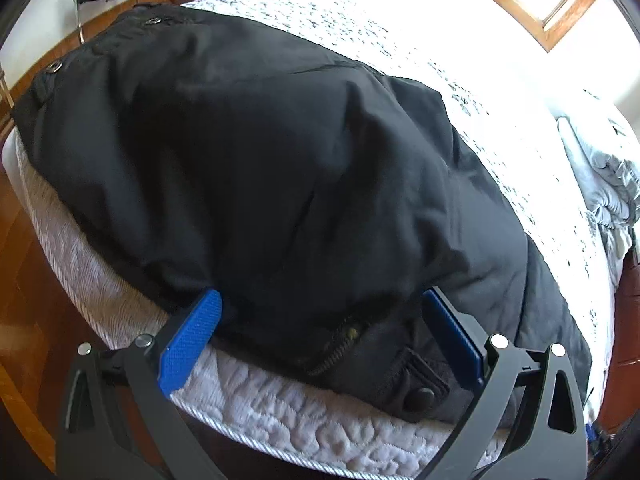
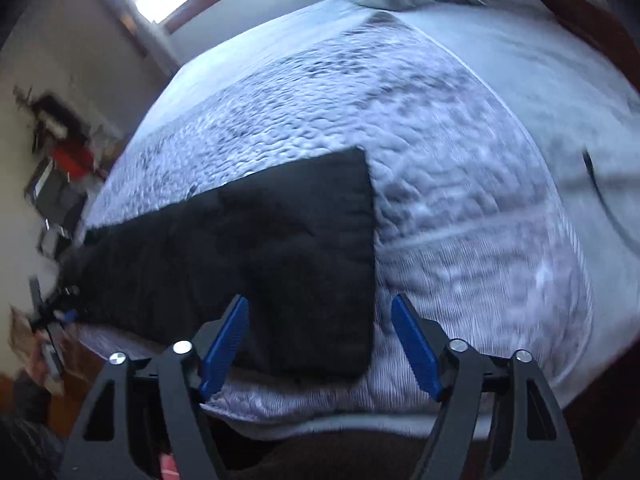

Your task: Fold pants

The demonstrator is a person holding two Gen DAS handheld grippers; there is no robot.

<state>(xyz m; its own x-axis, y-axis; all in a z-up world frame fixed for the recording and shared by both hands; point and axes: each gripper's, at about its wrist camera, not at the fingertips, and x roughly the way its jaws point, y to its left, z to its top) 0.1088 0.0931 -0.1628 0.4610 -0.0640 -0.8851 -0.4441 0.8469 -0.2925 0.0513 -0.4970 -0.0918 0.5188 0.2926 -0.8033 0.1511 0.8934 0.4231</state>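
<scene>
Black pants [image 1: 260, 168] flat on the quilted mattress [image 1: 280, 412], uncontained.

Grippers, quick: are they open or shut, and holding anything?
Left gripper: open, astride the pants' waist end, not clamping.
Right gripper: open, holding nothing, at the leg end.

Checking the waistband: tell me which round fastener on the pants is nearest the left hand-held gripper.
The dark snap button on the tab, low between the fingers of the left hand-held gripper. The two silvery snaps sit at the far edge of the pants.
</scene>
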